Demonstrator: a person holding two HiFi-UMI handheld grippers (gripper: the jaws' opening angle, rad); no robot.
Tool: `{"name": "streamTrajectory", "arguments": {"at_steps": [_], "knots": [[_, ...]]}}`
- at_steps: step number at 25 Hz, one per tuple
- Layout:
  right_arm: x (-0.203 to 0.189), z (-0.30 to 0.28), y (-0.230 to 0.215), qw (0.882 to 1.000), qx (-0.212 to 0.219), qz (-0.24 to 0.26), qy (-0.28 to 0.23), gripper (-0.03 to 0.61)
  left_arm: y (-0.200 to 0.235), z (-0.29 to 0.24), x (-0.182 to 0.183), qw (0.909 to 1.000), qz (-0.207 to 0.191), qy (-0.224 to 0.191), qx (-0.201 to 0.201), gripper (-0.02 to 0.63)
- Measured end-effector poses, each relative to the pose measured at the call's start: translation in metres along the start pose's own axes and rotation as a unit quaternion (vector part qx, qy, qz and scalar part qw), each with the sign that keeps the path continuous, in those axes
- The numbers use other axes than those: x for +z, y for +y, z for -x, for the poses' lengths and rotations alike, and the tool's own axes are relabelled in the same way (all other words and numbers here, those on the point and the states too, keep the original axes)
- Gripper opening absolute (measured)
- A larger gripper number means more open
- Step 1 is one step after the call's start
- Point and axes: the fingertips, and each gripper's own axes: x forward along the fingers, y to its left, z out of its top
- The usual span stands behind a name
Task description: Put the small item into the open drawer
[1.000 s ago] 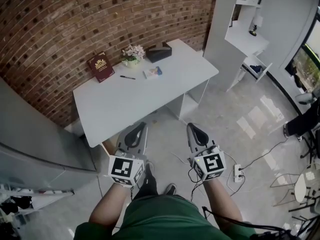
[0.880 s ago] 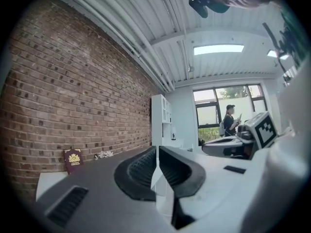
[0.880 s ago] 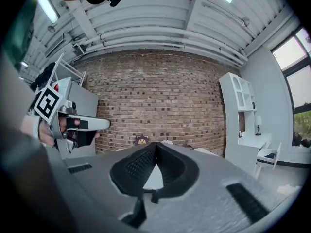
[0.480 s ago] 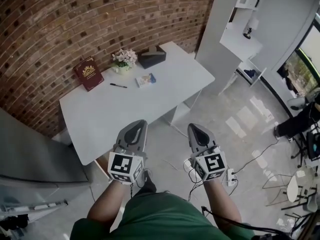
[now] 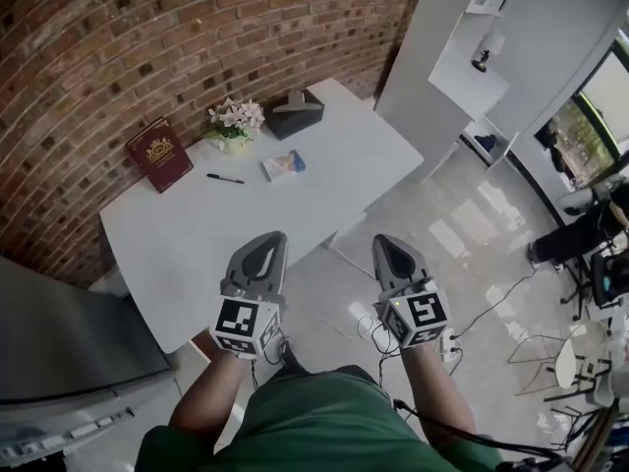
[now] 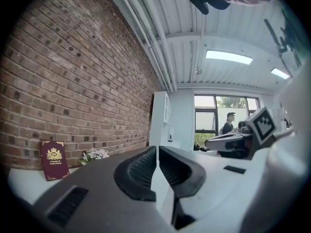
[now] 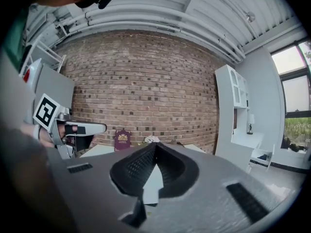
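I hold the left hand-held gripper (image 5: 268,238) and the right hand-held gripper (image 5: 384,243) side by side, jaws pressed together and empty. I judge this a carry posture for the approach. The small blue-and-white flat item (image 5: 282,165) lies on the white rectangular tabletop (image 5: 197,244), ahead of the left hand-held gripper and well apart from it. No open drawer shows. A red brick wall (image 5: 147,37) backs the tabletop; pale glossy floor (image 5: 442,244) lies below the right hand-held gripper.
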Motion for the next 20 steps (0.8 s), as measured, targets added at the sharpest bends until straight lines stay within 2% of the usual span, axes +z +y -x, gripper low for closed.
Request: {"name": "streamTrajectory", "arguments": {"at_steps": [11, 20], "knots": [[-0.005, -0.058, -0.009, 1.000, 0.003, -0.018, 0.019, 0.005, 0.043, -0.009, -0.010, 0.9996, 0.013, 0.011, 0.021, 0.012], [-0.010, -0.130, -0.023, 0.998, 0.054, -0.025, 0.014, 0.005, 0.077, -0.026, -0.013, 0.9963, 0.000, 0.015, 0.084, 0.012]]}}
